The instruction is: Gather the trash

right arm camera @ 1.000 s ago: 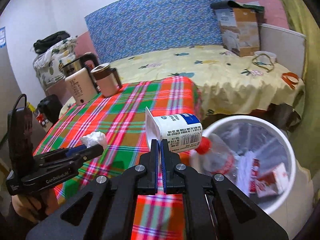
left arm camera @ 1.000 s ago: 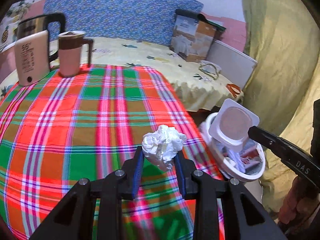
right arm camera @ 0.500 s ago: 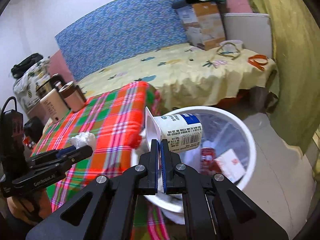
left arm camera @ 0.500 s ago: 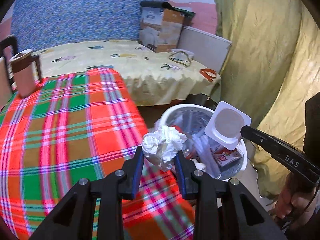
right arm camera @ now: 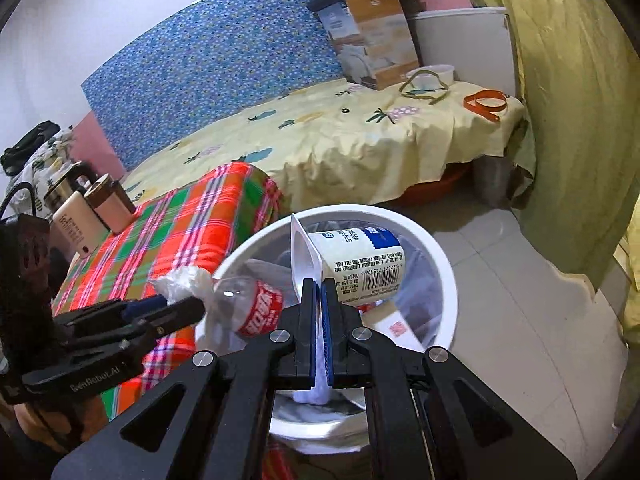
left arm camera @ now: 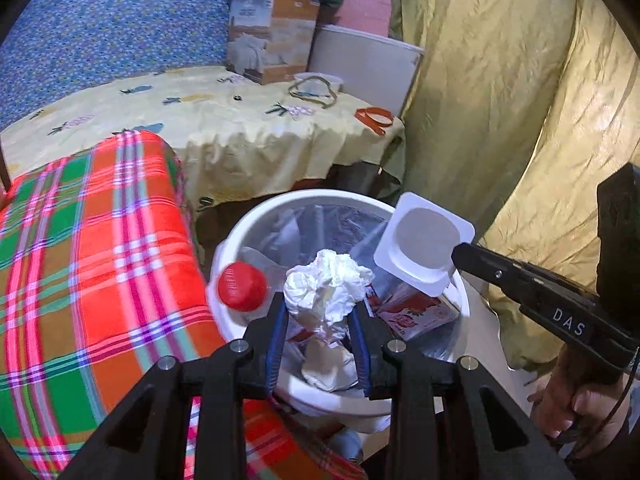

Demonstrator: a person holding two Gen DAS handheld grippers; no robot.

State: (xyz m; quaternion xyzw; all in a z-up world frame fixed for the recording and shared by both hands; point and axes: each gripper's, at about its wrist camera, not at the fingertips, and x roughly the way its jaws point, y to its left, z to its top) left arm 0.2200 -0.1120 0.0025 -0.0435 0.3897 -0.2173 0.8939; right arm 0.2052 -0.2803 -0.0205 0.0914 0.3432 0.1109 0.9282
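Over the white bin (left arm camera: 224, 256), beside the plaid-covered worktop (left arm camera: 100, 240), both grippers carry trash ready for release. Left gripper (left arm camera: 320, 320): clamped on a crumpled tissue wad (left arm camera: 326, 286), which sits above the bin's opening near its worktop-side rim. Right gripper (right arm camera: 318, 312): pinched together on the thin rim flange of a yogurt cup (right arm camera: 360, 268), held sideways over the bin mouth with its body projecting away from the fingers. Bin contents: a clear bottle with a red cap (left arm camera: 242, 286), a red-printed carton (left arm camera: 416, 312) and loose plastic liner, already piled fairly high

Likely failure modes, as judged from this arrangement: (1) the light tissue may cling to a blue pad when the left gripper spreads, or drift onto the worktop or floor because it hangs close to the rim; (2) the cup, gripped only by its edge, may pivot or slip early and bounce off the bottle or the bin rim onto the tiled floor (right arm camera: 540, 320); (3) the two grippers work near each other over one opening, so a careless release could knock them together or tip the bin
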